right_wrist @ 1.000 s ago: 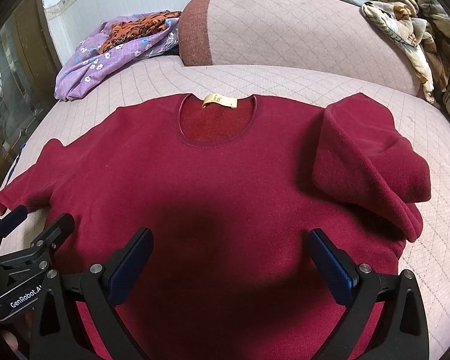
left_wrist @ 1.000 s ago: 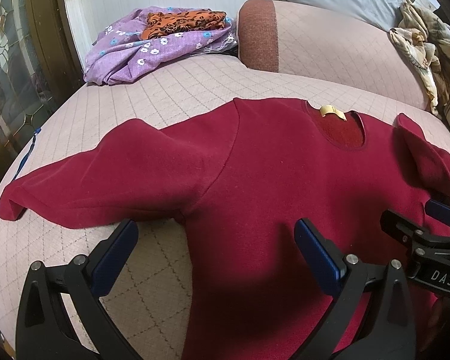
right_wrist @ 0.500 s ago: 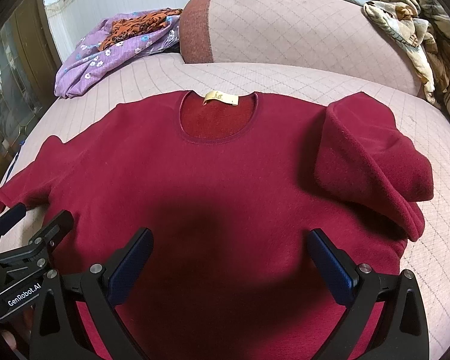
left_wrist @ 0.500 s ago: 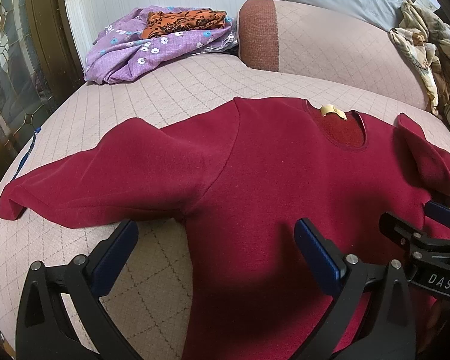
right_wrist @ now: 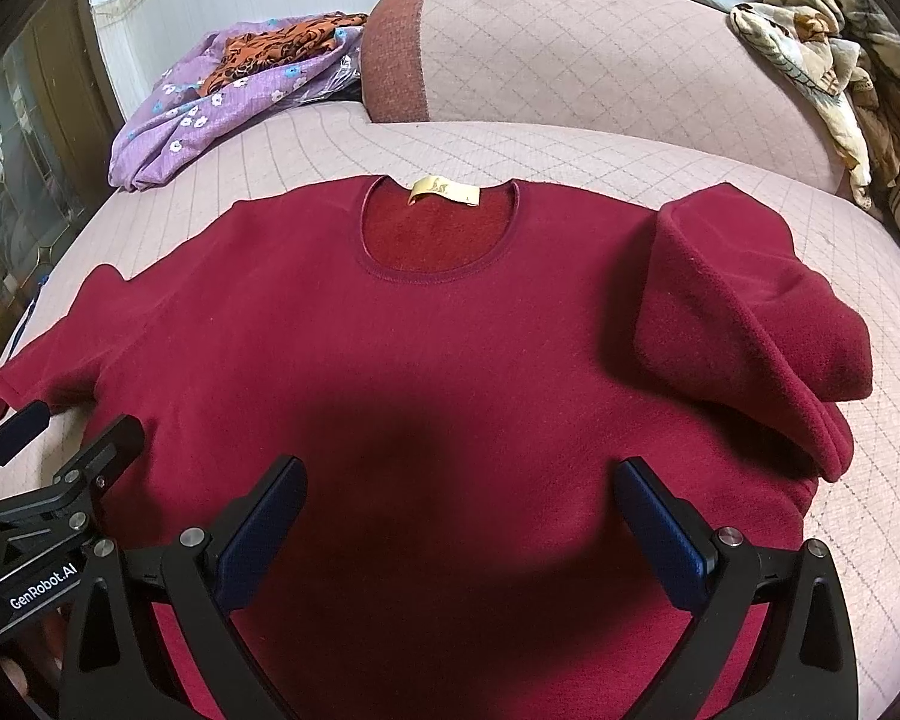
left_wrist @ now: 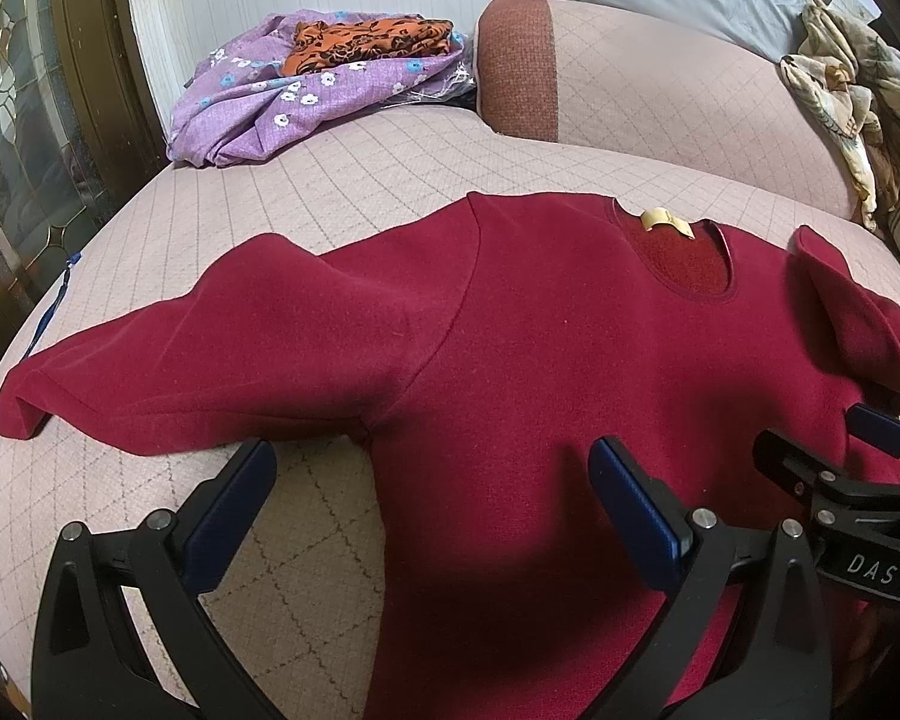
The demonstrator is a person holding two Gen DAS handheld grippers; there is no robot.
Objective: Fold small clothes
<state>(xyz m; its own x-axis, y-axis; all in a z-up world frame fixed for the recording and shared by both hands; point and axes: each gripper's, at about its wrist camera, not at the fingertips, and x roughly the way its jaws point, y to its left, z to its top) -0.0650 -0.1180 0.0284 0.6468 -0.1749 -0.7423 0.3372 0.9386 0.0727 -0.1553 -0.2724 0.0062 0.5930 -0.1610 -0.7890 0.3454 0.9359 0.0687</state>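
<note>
progress: early — red top [right_wrist: 438, 372] flat ahead of both jaws | done: sleeve [right_wrist: 744, 324] beyond right gripper [right_wrist: 459, 528] folded in | left: sleeve [left_wrist: 210, 354] beyond left gripper [left_wrist: 429, 516] — body fold | jaws: both apart, empty

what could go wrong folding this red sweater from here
1. The right sleeve is already folded in but bulges in a loose hump; dragging the body could likely undo it.
2. The left sleeve lies stretched toward the cushion's edge, and its cuff might slip off.
3. Both the left gripper and right gripper hover open; a shallow pinch may catch only the top layer of the red sweater.
</note>
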